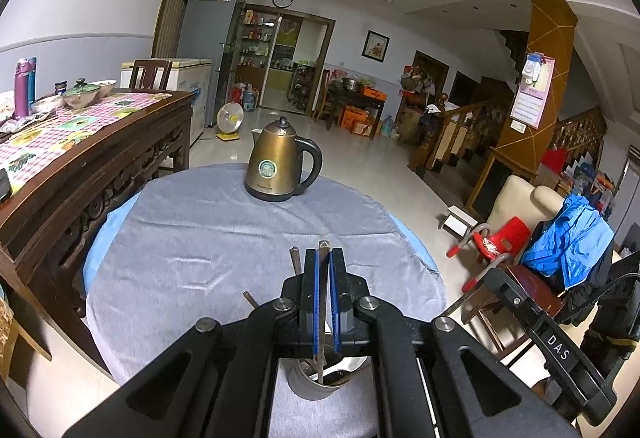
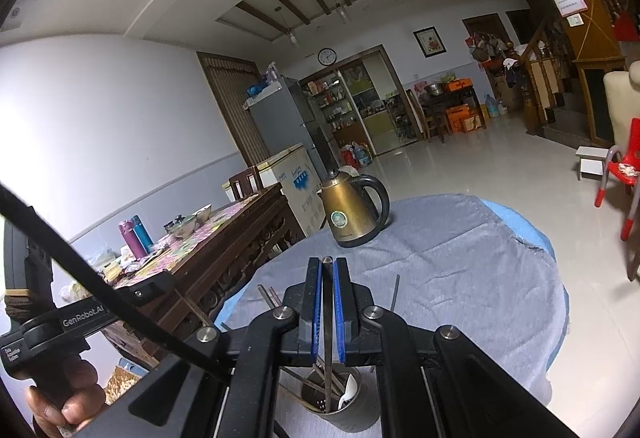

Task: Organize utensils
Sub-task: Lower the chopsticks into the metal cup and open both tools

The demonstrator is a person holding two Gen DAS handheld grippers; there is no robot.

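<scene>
A round metal utensil cup [image 1: 316, 384] stands on the grey-clothed round table, right below both grippers; it also shows in the right wrist view [image 2: 344, 410] with several utensils and a white spoon inside. My left gripper [image 1: 323, 258] is shut on a thin upright utensil handle [image 1: 322, 302] whose lower end is in the cup. My right gripper [image 2: 328, 266] is shut on another thin dark utensil [image 2: 328, 318] that also reaches down into the cup. Other handles [image 1: 295, 260] stick up beside the fingers.
A brass electric kettle [image 1: 280, 162] stands at the table's far side. A carved wooden table [image 1: 80, 158] with bowls and bottles is on the left. A red child's chair [image 1: 492, 242] and an armchair with a blue jacket are on the right.
</scene>
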